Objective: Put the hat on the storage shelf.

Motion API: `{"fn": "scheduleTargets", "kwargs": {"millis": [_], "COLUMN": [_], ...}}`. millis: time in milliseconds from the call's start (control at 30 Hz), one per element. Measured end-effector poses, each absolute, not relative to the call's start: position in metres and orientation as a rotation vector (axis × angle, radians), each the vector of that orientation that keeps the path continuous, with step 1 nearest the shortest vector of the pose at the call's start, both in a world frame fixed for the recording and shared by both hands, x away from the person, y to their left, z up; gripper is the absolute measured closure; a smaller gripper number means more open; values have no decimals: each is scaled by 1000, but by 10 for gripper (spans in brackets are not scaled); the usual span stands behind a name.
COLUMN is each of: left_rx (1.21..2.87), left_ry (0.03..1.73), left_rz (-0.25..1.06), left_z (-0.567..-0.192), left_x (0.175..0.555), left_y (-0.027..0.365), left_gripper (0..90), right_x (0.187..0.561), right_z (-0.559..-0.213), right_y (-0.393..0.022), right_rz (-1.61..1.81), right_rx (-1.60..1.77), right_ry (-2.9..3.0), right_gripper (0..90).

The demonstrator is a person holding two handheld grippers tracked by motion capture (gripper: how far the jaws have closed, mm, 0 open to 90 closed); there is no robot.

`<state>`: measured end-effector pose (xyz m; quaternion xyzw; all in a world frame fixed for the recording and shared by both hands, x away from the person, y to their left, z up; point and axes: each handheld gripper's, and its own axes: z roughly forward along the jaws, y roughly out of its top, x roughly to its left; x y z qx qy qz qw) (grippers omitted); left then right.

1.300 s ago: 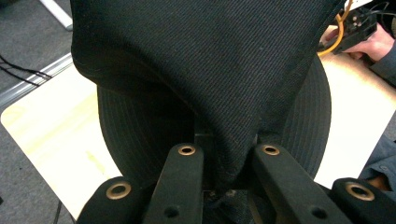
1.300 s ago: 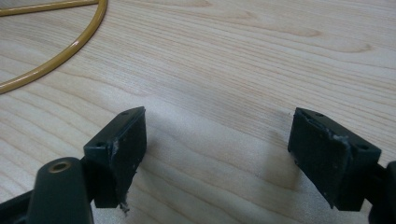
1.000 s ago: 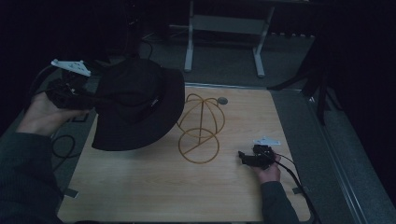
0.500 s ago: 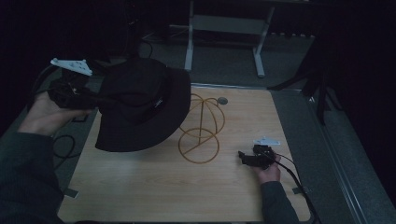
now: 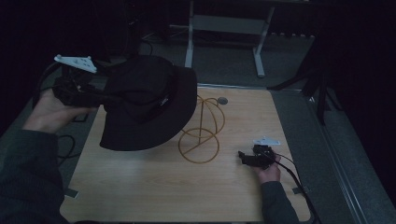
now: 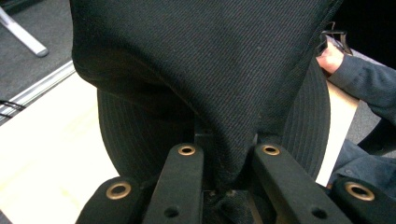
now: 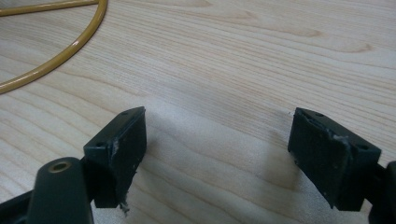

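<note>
Table [image 5: 140, 186]: pale wood, bare apart from the stand. Hat [image 5: 144, 107]: black, brimmed, held in the air over the table's 10 o'clock corner, brim drooping, just at 10 o'clock of the stand and overlapping its top hoop; likely meant to be hung there. Stand [image 5: 201, 133]: yellow wire, ring base, upright at table centre. Left gripper [image 5: 100, 95]: jaws clamped on the hat's fabric [image 6: 224, 93], pinching a fold so it hangs free. Right gripper [image 5: 243, 156]: at 4 o'clock of the stand, resting low on the wood, jaws wide apart, empty, waiting
</note>
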<state>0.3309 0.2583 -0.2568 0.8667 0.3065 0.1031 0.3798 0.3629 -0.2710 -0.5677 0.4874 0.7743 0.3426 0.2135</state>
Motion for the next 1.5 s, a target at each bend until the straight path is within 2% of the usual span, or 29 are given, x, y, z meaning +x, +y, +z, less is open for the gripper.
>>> {"fn": "scheduleTargets", "kwargs": {"millis": [1500], "left_rx": [2247], "left_ry": [718], "left_rz": [253], "left_z": [-244], "left_x": [349], "left_y": [204], "left_gripper": [862], "right_x": [363], "right_z": [-568], "right_y": [-271], "right_rz": [950], "right_rx": [1351], "right_ry": [2151], "right_gripper": [193]}}
